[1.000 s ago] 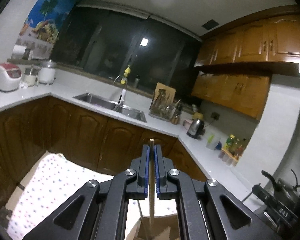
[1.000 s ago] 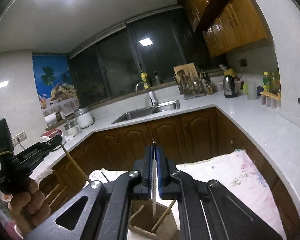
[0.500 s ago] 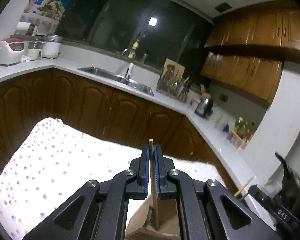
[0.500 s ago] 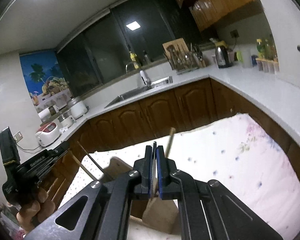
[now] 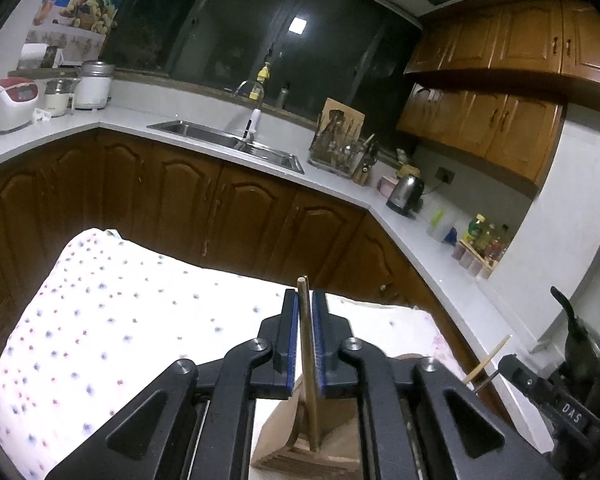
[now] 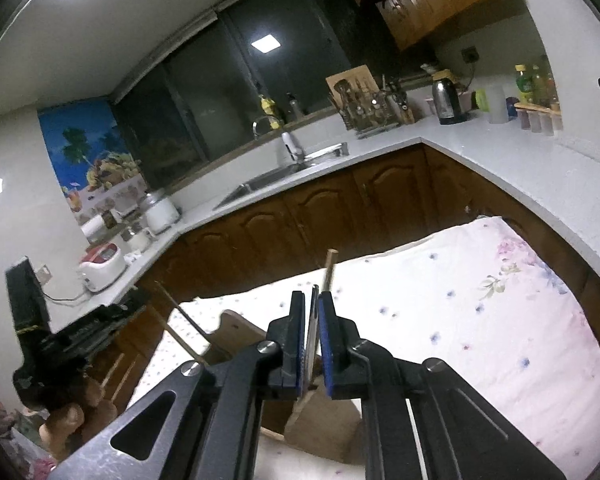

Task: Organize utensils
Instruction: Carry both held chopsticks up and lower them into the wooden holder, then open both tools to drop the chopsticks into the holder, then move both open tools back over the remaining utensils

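My left gripper (image 5: 307,308) is shut on a wooden chopstick (image 5: 309,356) that stands upright, its lower end down in a wooden utensil holder (image 5: 300,446) on the dotted cloth. My right gripper (image 6: 311,308) is shut on a thin pale metal utensil (image 6: 311,340) that points down toward the same holder (image 6: 320,424). A wooden stick (image 6: 327,270) rises just behind the right fingers. The left gripper also shows in the right wrist view (image 6: 132,304), holding its chopstick (image 6: 178,338). The right gripper shows at the left wrist view's right edge (image 5: 500,364).
A white dotted cloth (image 5: 120,312) covers the table. Brown cabinets (image 5: 240,216) and a white L-shaped counter (image 5: 440,248) lie beyond, with a sink (image 5: 228,144), a utensil rack (image 5: 340,148), a kettle (image 5: 406,196), bottles (image 5: 484,236) and rice cookers (image 5: 10,100).
Both grippers have tilted down toward the table and come lower over the wooden holder, each still holding its utensil. The left chopstick's lower end now sits in the holder.
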The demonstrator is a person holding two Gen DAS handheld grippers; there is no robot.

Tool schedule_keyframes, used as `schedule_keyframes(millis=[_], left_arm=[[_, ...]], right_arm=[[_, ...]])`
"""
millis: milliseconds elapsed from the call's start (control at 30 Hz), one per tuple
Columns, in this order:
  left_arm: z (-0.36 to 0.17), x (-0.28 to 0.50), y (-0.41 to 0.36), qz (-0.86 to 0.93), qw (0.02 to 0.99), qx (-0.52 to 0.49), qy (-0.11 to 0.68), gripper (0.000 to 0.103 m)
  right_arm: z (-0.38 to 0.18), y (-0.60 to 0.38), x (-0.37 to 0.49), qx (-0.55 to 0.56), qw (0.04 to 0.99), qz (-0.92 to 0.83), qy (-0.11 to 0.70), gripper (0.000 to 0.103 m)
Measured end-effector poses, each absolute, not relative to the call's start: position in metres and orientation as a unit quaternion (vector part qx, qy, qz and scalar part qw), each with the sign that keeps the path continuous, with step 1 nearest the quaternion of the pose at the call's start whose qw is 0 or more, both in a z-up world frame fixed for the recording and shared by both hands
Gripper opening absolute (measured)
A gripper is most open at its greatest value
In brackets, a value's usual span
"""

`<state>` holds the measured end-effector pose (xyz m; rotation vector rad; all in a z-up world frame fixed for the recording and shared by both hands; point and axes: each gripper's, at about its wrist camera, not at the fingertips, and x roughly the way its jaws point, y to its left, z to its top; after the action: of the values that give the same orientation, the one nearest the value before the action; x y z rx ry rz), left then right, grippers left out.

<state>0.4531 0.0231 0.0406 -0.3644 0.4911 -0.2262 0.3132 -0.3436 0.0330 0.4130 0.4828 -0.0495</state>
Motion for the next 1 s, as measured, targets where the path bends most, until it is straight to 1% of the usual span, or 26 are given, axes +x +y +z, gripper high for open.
schedule_keyframes(millis=[33, 67, 100, 133, 200, 233, 267, 300, 333, 367, 400, 500, 633, 800, 1000], left_arm=[[0.042, 0.451, 0.025, -0.109, 0.948, -0.179, 0.241, 0.026], [0.044, 0.448, 0.028, -0.105, 0.949, -0.18, 0.237, 0.04], [0.046, 0.442, 0.03, -0.105, 0.949, -0.181, 0.234, 0.048], [0.046, 0.435, 0.031, -0.108, 0.95, -0.183, 0.229, 0.055], [0.046, 0.419, 0.032, -0.107, 0.951, -0.182, 0.225, 0.065], [0.047, 0.41, 0.035, -0.104, 0.952, -0.181, 0.222, 0.076], [0.046, 0.401, 0.036, -0.101, 0.954, -0.18, 0.219, 0.084], [0.047, 0.39, 0.039, -0.098, 0.955, -0.18, 0.214, 0.085], [0.046, 0.379, 0.041, -0.099, 0.956, -0.177, 0.213, 0.09], [0.045, 0.368, 0.043, -0.097, 0.957, -0.171, 0.215, 0.097], [0.044, 0.356, 0.045, -0.088, 0.958, -0.158, 0.221, 0.099], [0.04, 0.325, 0.046, -0.073, 0.962, -0.124, 0.231, 0.101], [0.034, 0.291, 0.046, -0.057, 0.958, -0.094, 0.264, 0.101], [0.032, 0.261, 0.05, -0.053, 0.951, -0.097, 0.29, 0.101], [0.029, 0.23, 0.051, -0.039, 0.945, -0.102, 0.308, 0.101]], right_arm=[[0.034, -0.343, 0.311, 0.203, 0.95, -0.023, 0.235, 0.016], [0.036, -0.343, 0.309, 0.204, 0.951, -0.022, 0.231, 0.035], [0.038, -0.344, 0.305, 0.208, 0.952, -0.019, 0.226, 0.059], [0.04, -0.345, 0.3, 0.214, 0.953, -0.015, 0.216, 0.065], [0.045, -0.345, 0.288, 0.217, 0.956, -0.014, 0.198, 0.072], [0.048, -0.345, 0.283, 0.219, 0.956, -0.011, 0.195, 0.075], [0.05, -0.345, 0.281, 0.221, 0.956, -0.009, 0.193, 0.082], [0.052, -0.345, 0.273, 0.227, 0.955, -0.004, 0.19, 0.09], [0.054, -0.345, 0.268, 0.23, 0.955, -0.003, 0.188, 0.093], [0.055, -0.345, 0.259, 0.232, 0.955, -0.002, 0.184, 0.098], [0.056, -0.345, 0.252, 0.231, 0.956, -0.002, 0.181, 0.099], [0.055, -0.342, 0.229, 0.22, 0.957, -0.01, 0.187, 0.099], [0.048, -0.333, 0.199, 0.202, 0.958, -0.021, 0.204, 0.099], [0.04, -0.319, 0.165, 0.17, 0.959, -0.04, 0.225, 0.099], [0.026, -0.296, 0.131, 0.105, 0.959, -0.076, 0.253, 0.099]])
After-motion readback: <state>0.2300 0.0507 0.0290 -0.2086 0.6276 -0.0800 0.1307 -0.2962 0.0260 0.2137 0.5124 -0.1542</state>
